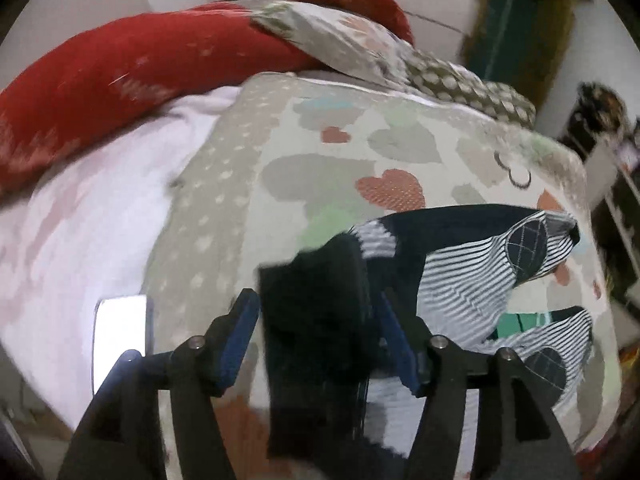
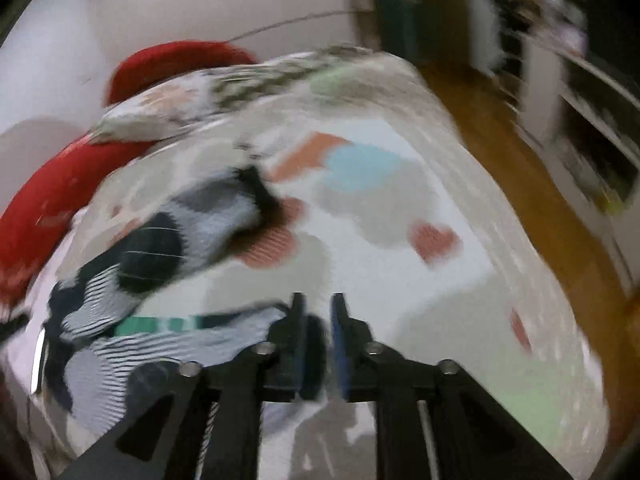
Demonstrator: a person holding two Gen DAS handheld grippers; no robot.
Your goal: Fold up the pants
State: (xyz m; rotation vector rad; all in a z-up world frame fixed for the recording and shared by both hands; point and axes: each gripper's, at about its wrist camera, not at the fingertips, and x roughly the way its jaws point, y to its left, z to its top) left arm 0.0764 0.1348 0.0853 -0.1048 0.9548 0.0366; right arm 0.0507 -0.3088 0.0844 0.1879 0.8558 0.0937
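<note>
The pants (image 1: 460,280) are black-and-white striped with dark oval knee patches and a dark waistband, lying on the heart-print bedcover (image 1: 320,160). In the left wrist view my left gripper (image 1: 316,320) has its blue pads wide apart with a dark fold of the pants bunched between them. In the right wrist view, which is blurred, the pants (image 2: 132,280) spread to the left, with a green strip (image 2: 160,324) showing. My right gripper (image 2: 318,320) is nearly closed on a dark edge of the pants at its fingertips.
A red pillow (image 1: 140,80) and a patterned pillow (image 1: 340,40) lie at the head of the bed. A phone-like shiny object (image 1: 120,340) lies on the pink sheet at left. Wooden floor (image 2: 500,140) and shelves (image 2: 592,140) are to the right of the bed.
</note>
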